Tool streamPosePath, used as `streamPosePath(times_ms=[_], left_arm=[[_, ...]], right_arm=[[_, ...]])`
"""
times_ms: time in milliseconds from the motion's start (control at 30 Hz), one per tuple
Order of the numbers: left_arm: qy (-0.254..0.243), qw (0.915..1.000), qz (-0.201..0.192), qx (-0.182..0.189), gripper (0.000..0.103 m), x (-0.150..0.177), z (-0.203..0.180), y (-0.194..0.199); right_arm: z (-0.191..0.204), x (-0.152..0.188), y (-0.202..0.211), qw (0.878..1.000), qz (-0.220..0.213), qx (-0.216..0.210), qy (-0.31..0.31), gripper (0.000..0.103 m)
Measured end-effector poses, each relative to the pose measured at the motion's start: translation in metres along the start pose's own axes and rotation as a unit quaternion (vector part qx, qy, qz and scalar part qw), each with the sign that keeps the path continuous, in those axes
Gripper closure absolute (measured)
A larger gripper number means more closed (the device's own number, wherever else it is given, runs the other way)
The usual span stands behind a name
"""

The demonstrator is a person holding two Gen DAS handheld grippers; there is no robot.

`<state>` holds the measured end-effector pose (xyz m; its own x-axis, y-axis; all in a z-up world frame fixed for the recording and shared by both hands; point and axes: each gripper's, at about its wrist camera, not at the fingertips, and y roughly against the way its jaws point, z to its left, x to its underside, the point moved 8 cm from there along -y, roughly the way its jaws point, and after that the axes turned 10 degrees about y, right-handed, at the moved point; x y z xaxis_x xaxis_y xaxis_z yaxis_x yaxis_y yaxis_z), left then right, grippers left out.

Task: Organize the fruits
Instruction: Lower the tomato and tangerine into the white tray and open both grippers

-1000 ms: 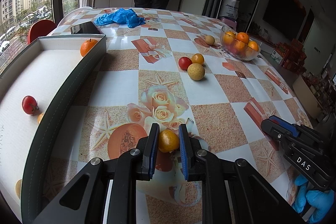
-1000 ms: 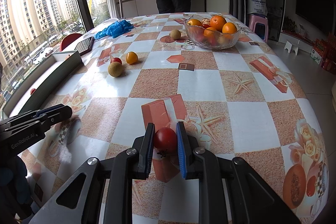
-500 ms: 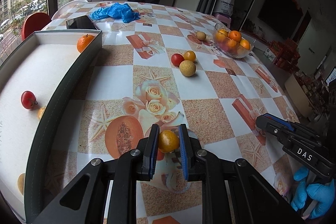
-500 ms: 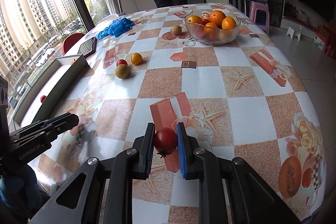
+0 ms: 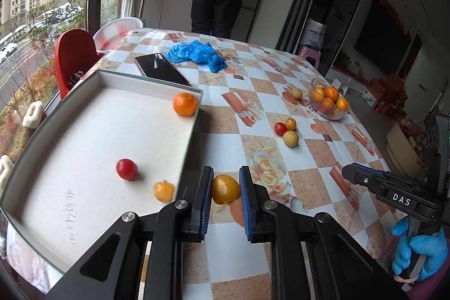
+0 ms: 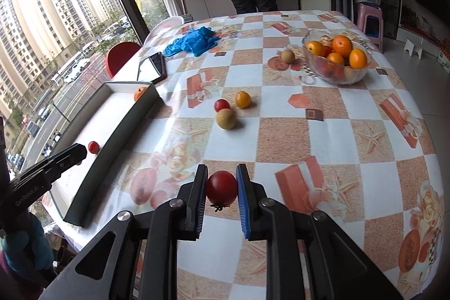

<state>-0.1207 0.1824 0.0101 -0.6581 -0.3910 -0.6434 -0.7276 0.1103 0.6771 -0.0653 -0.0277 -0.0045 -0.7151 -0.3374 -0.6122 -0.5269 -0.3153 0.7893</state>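
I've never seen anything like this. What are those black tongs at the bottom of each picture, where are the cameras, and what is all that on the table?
There is no robot here: a person in blue gloves holds one hand tool in each hand, each with two jaws and a wide-angle camera looking forward along them. One picture comes from each tool.

The left gripper is shut on a yellow-orange fruit, right beside the white tray. The tray already holds an orange, a small red tomato and a small yellow fruit.

The right gripper is shut on a red tomato, held above the checked tablecloth.

Loose on the cloth lie three fruits in a cluster and one tan fruit next to a glass bowl of oranges. Farther back are a phone and crumpled blue gloves.
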Motion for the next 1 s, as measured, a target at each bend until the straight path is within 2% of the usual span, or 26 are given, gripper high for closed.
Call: streamPosePath(times_ms=[200, 400, 567, 700, 733, 767, 800, 833, 867, 900, 1000], left_arm=[[0.015, 0.9982, -0.024, -0.054, 0.083, -0.019, 0.062, 0.016], [0.036, 0.994, -0.019, -0.101, 0.083, -0.02, 0.115, 0.016], [0.045, 0.9922, -0.001, -0.116, 0.083, -0.011, 0.137, 0.004], [0.036, 0.992, 0.012, -0.12, 0.082, -0.004, 0.139, -0.004], [0.035, 0.9915, 0.017, -0.124, 0.079, -0.002, 0.139, -0.006], [0.036, 0.9912, 0.022, -0.125, 0.061, -0.001, 0.14, -0.009], [0.038, 0.9908, 0.024, -0.128, 0.026, 0.0, 0.14, -0.01], [0.04, 0.99, 0.015, -0.134, 0.013, 0.0, 0.14, -0.008], [0.039, 0.9896, 0.0, -0.138, 0.007, -0.002, 0.14, -0.004], [0.035, 0.9897, -0.008, -0.139, 0.007, -0.002, 0.138, -0.001], [0.03, 0.9886, 0.003, -0.148, 0.007, -0.004, 0.136, -0.003]], right_arm=[[0.071, -0.026, -0.025, 0.998, 0.011, -0.049, 0.04, 0.081], [0.144, -0.046, -0.053, 0.991, 0.028, -0.095, 0.085, 0.081], [0.185, -0.05, -0.078, 0.985, 0.049, -0.107, 0.124, 0.081], [0.201, -0.05, -0.095, 0.982, 0.067, -0.105, 0.142, 0.08], [0.202, -0.05, -0.098, 0.981, 0.071, -0.103, 0.148, 0.08], [0.202, -0.05, -0.101, 0.98, 0.074, -0.101, 0.152, 0.075], [0.203, -0.049, -0.101, 0.98, 0.076, -0.099, 0.155, 0.069], [0.202, -0.049, -0.101, 0.98, 0.077, -0.098, 0.156, 0.049], [0.2, -0.05, -0.1, 0.98, 0.073, -0.096, 0.156, 0.028], [0.198, -0.051, -0.098, 0.981, 0.068, -0.093, 0.156, 0.022], [0.19, -0.054, -0.09, 0.982, 0.059, -0.086, 0.154, 0.021]])
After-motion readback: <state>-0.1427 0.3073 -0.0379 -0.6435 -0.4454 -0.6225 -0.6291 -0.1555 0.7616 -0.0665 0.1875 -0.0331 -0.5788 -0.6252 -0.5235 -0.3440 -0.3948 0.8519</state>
